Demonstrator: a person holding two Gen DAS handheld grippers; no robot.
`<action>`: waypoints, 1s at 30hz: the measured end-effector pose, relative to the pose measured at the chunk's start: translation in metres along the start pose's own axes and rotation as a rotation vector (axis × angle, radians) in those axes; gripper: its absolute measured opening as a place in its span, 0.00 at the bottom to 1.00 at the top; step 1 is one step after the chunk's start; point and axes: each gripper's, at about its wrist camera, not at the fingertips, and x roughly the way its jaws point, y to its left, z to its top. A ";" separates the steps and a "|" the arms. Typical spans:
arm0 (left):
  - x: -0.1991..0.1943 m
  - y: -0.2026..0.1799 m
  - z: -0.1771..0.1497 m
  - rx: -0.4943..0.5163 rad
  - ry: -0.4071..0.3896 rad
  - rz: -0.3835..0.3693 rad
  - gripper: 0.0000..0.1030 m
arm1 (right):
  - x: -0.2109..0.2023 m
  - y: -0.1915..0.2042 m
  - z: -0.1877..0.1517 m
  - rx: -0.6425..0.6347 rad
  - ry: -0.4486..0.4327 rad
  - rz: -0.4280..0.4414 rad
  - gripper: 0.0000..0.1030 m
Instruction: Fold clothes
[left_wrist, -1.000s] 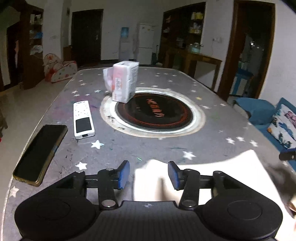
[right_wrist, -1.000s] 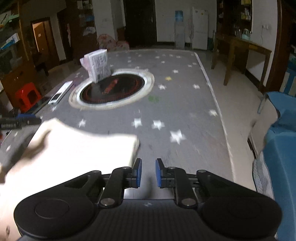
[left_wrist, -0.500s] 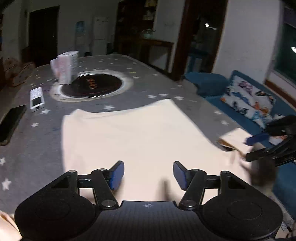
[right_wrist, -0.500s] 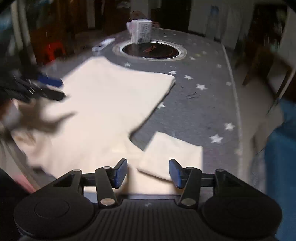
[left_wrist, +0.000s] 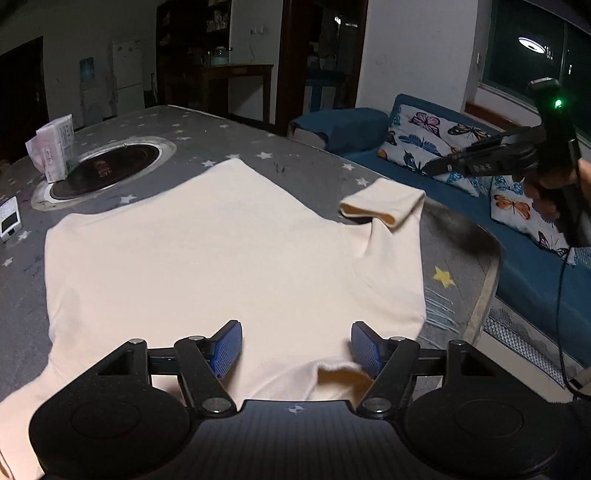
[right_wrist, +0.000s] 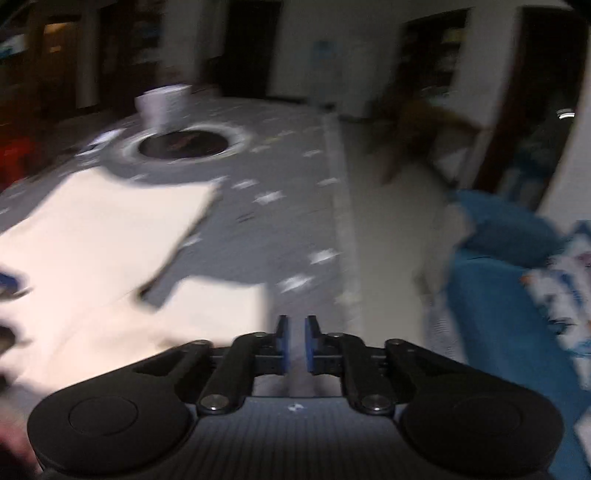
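On the grey star-print table (left_wrist: 229, 140), a cream T-shirt (left_wrist: 207, 258) lies spread flat, collar end nearest the left gripper (left_wrist: 296, 349). Left gripper hovers right over the collar edge, jaws wide apart, blue pads (left_wrist: 225, 347) empty, nothing clamped. The shirt's right sleeve (left_wrist: 384, 205) is flipped up and curled over itself near the table's edge.

Right gripper (right_wrist: 294, 345): its own view is heavily motion-blurred. Pads are almost together with a thin gap, nothing seen between them; the shirt (right_wrist: 96, 236) sits down-left of it, sleeve just ahead of the fingers. In the left view the right gripper (left_wrist: 491, 162) is up in the air over the sofa (left_wrist: 524, 266), well off the shirt, held by a hand (left_wrist: 550, 184), green LED lit on the handle.

Further out: round black inset hob (left_wrist: 107, 166) in the table, a white box (left_wrist: 53, 149) standing on its rim, a white remote (left_wrist: 9, 221) at the left edge. Print on the box and hob is unreadable. Butterfly-pattern cushions (left_wrist: 432, 136) lie on the sofa.
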 end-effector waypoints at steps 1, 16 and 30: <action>0.000 -0.001 0.000 0.003 0.002 -0.001 0.67 | -0.001 0.003 -0.002 -0.021 0.014 0.047 0.32; 0.002 -0.004 -0.007 0.012 0.028 -0.004 0.69 | 0.021 0.091 -0.010 -0.525 -0.025 0.037 0.04; -0.009 -0.003 0.001 0.037 0.030 -0.073 0.71 | 0.029 -0.072 -0.021 0.494 0.019 -0.068 0.04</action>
